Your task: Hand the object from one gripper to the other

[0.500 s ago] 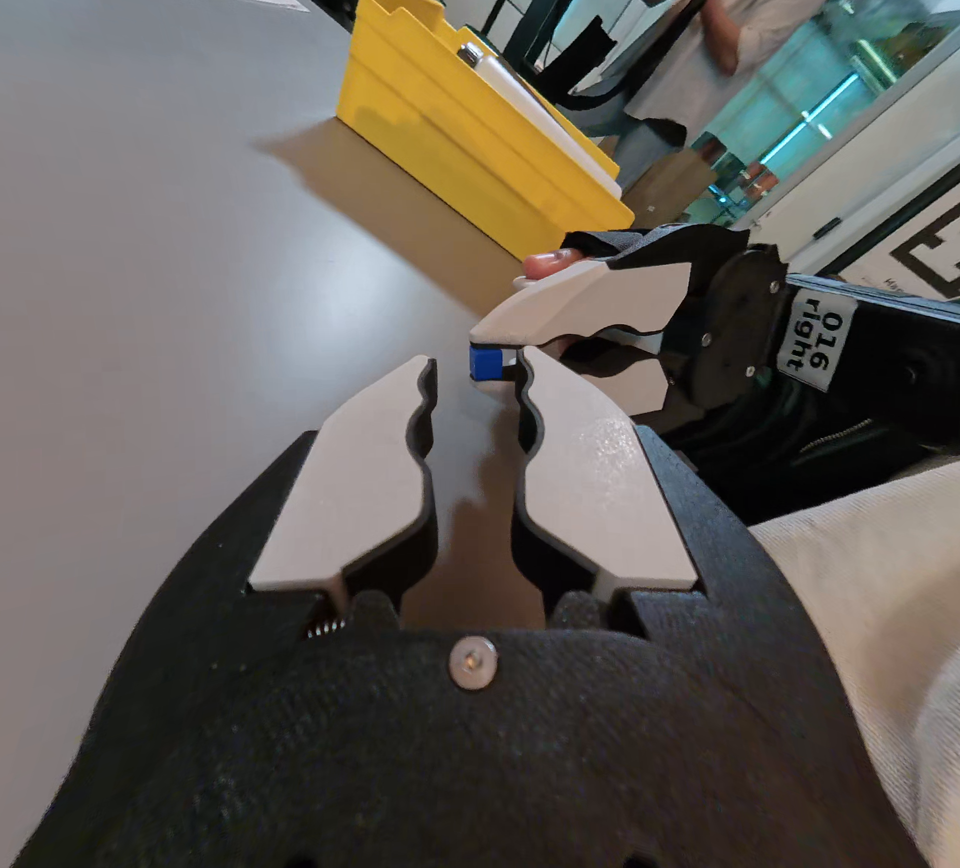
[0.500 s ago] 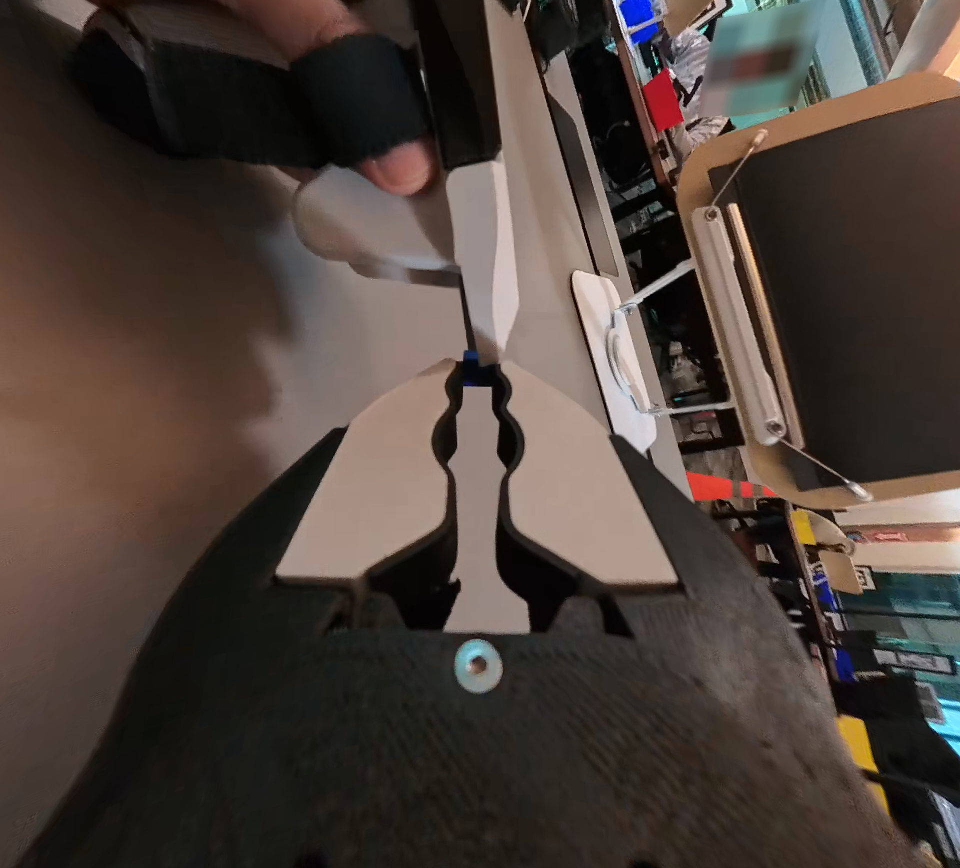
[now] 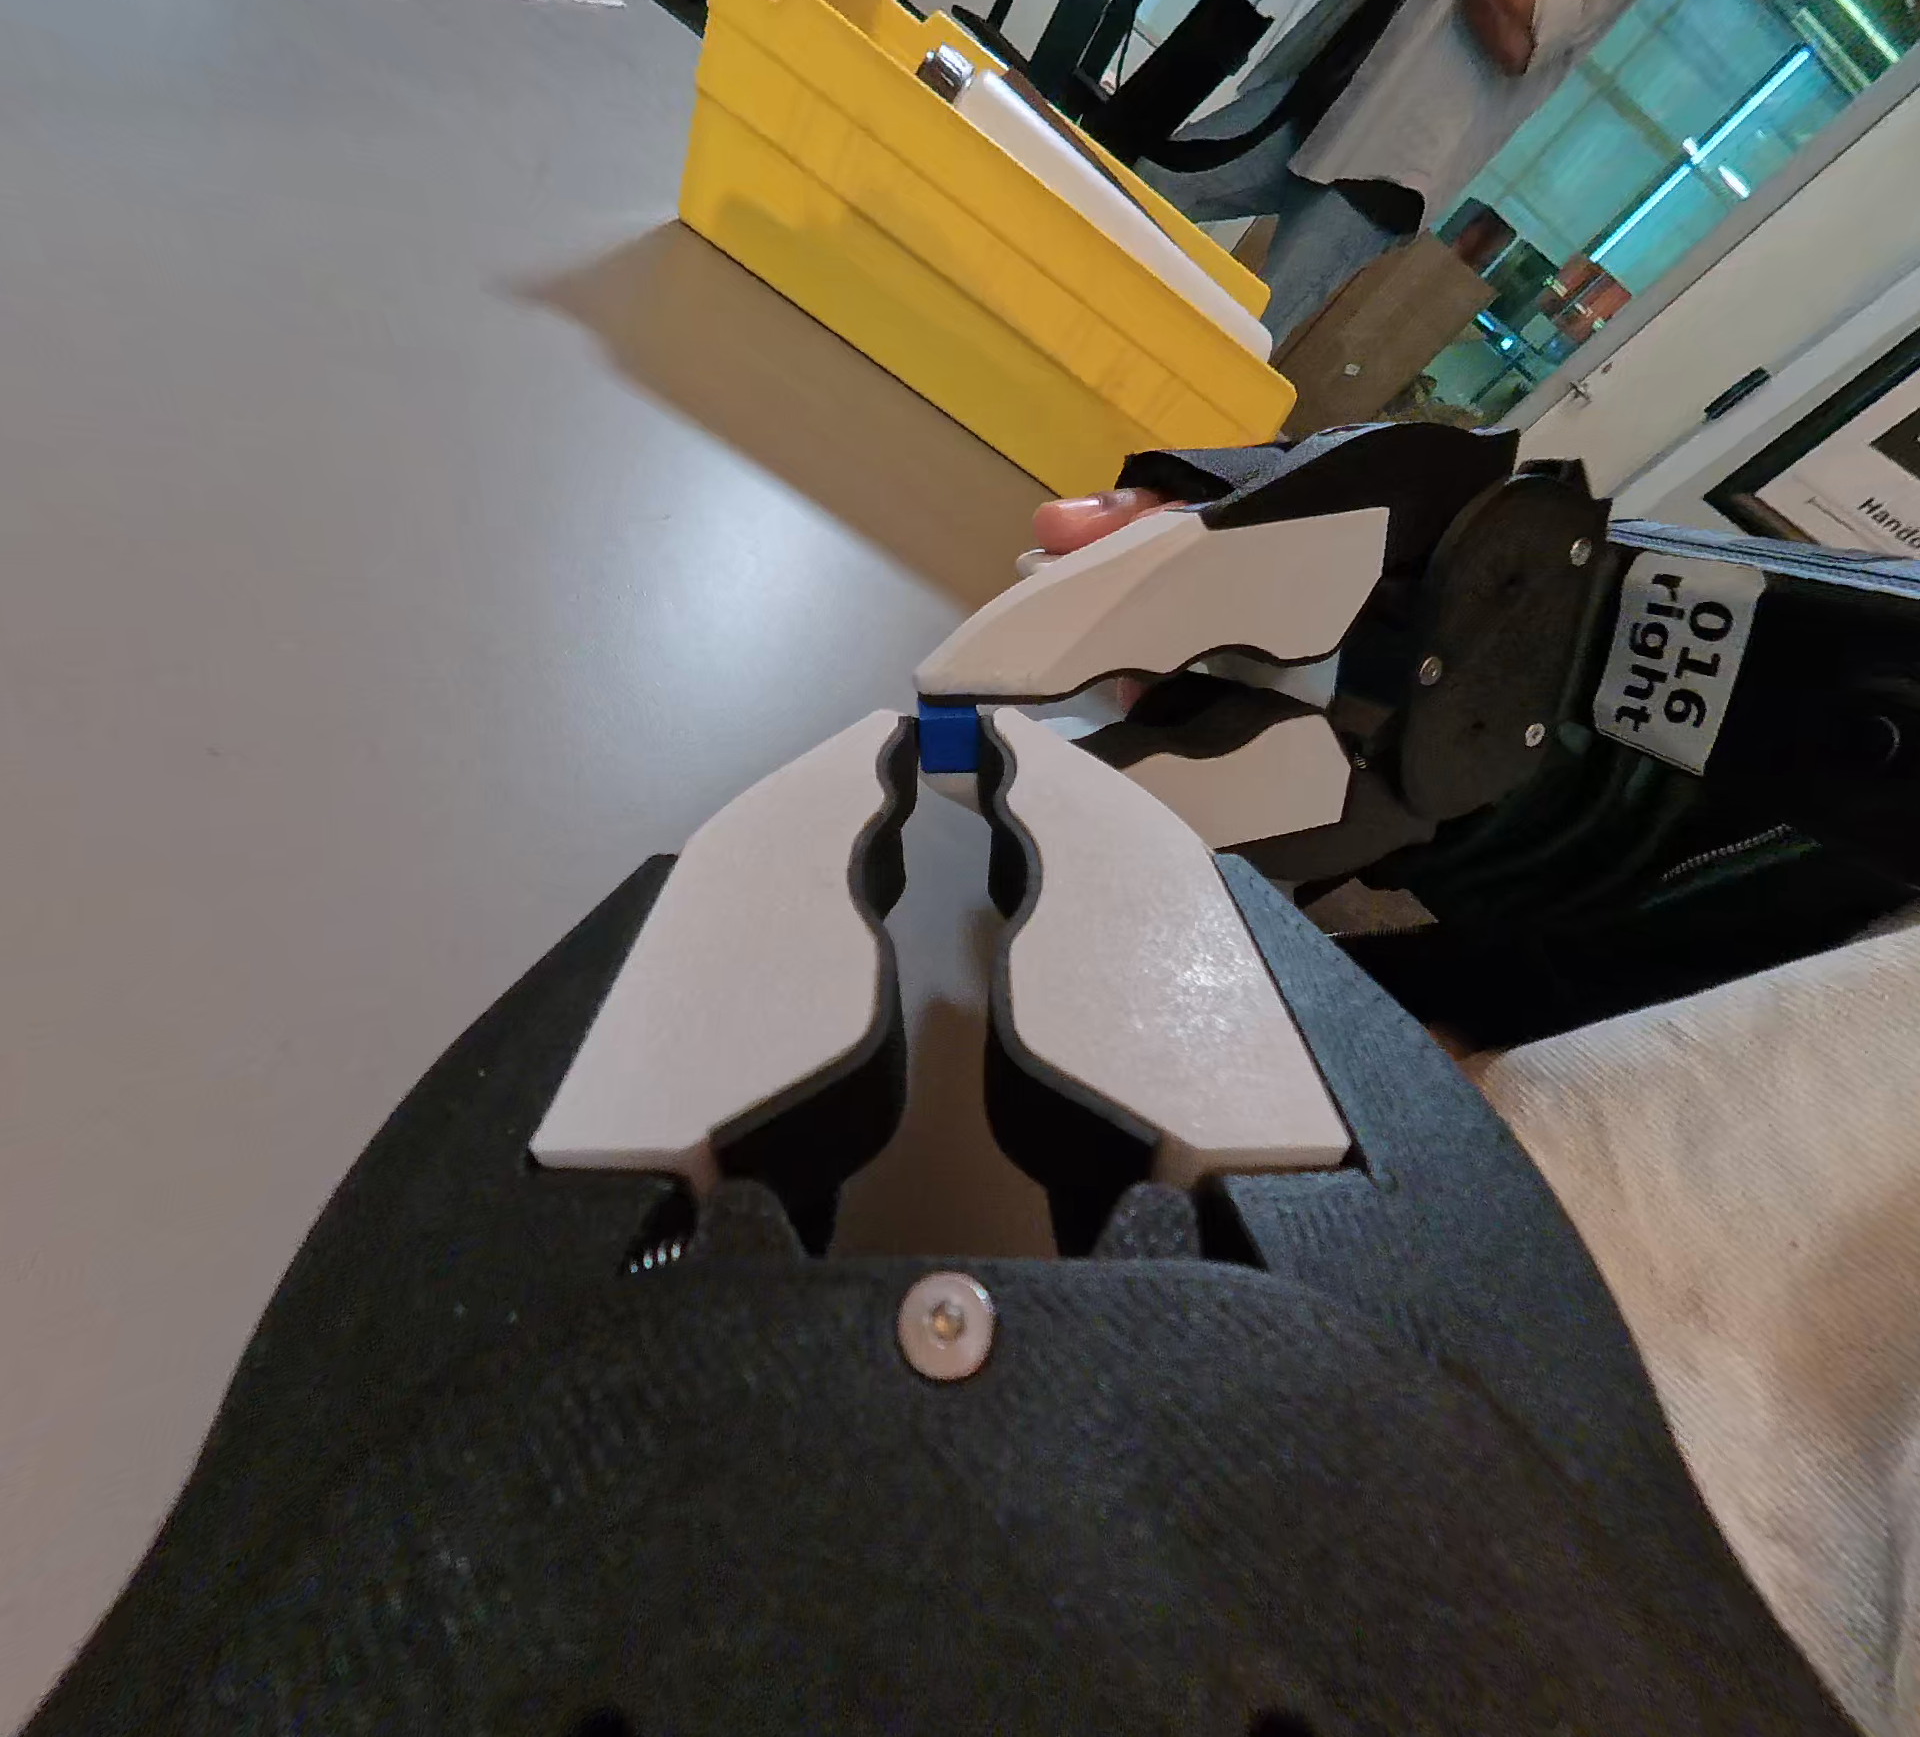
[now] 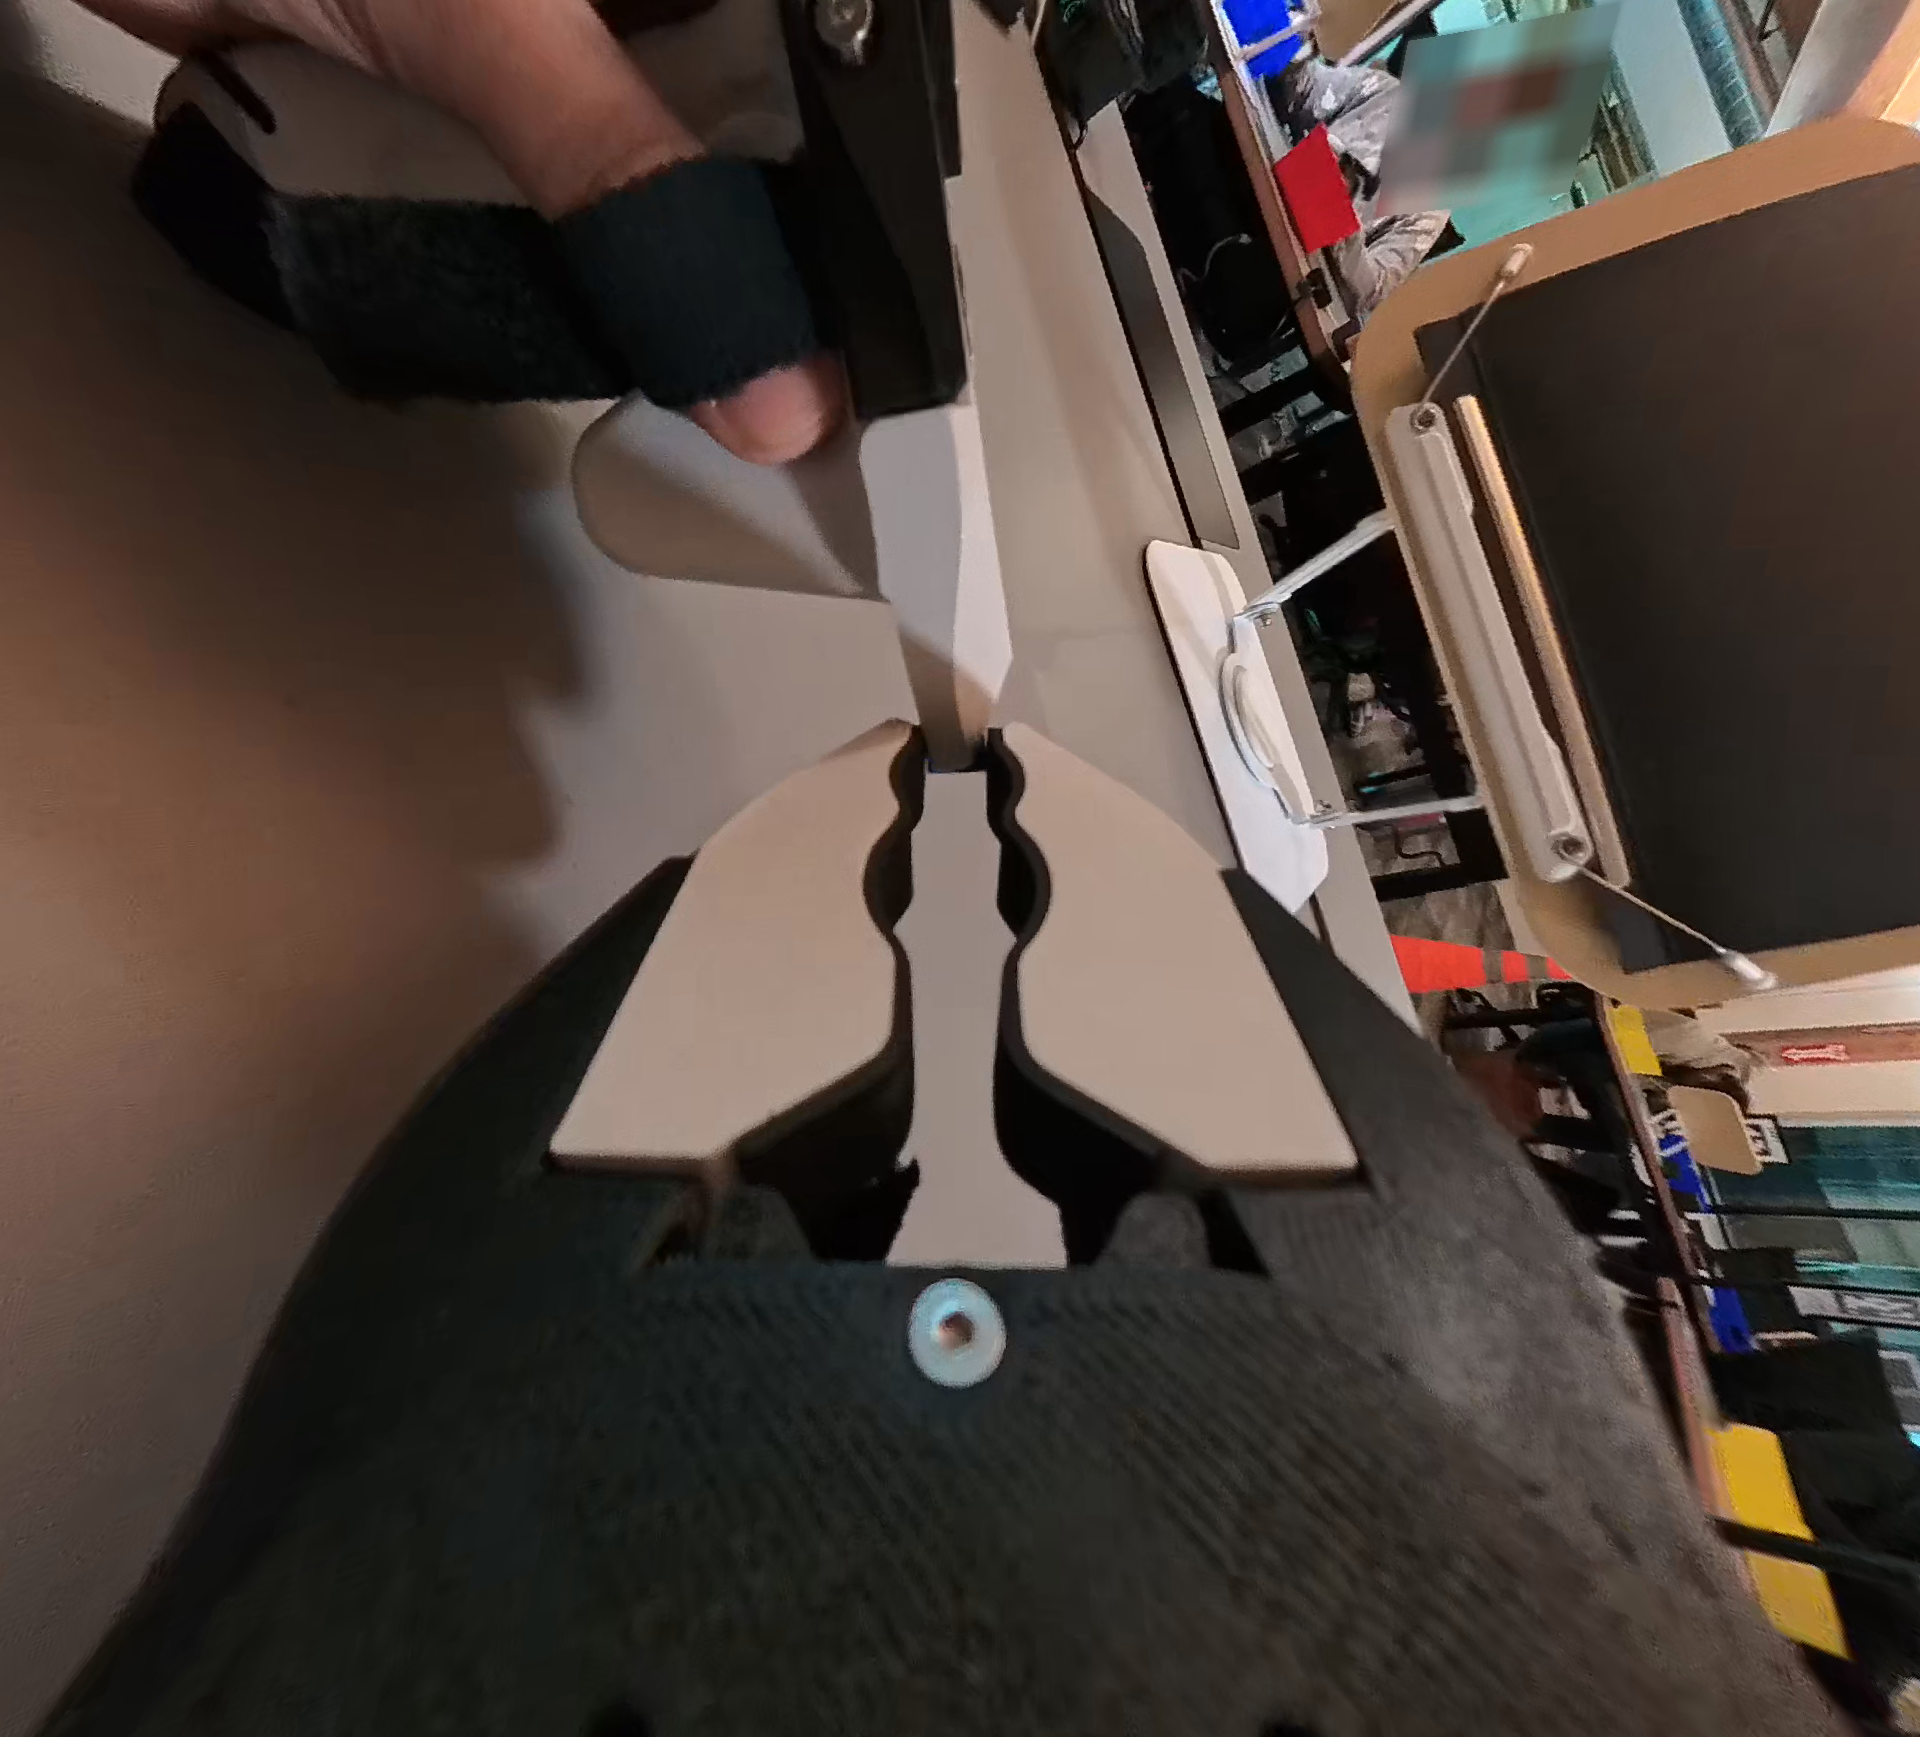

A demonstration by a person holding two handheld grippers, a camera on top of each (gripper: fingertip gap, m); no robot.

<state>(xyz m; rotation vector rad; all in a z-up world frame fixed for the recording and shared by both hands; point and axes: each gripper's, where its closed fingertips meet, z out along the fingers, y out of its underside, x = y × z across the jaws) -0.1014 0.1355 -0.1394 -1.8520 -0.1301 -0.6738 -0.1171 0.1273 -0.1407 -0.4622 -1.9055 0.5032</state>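
Pinching now: my left gripper (image 3: pixel 948 731) has its tips drawn in on the small blue block (image 3: pixel 948 745), touching it on both sides.
Block's place: in the air above the grey table (image 3: pixel 364 440), caught between both pairs of tips, which cross each other.
Right side: my right gripper (image 4: pixel 954 737) is clamped on the same block; from its own camera the block is nearly hidden behind the left gripper's finger (image 4: pixel 940 586).
Done, as I judge it: block carried across, the receiving grip made.
Left to do: the right tips must let go and back off.
Risk: both holds are at the very tips, so a twist could flick it out.
Far right: a yellow bin (image 3: pixel 935 233) stands well apart.
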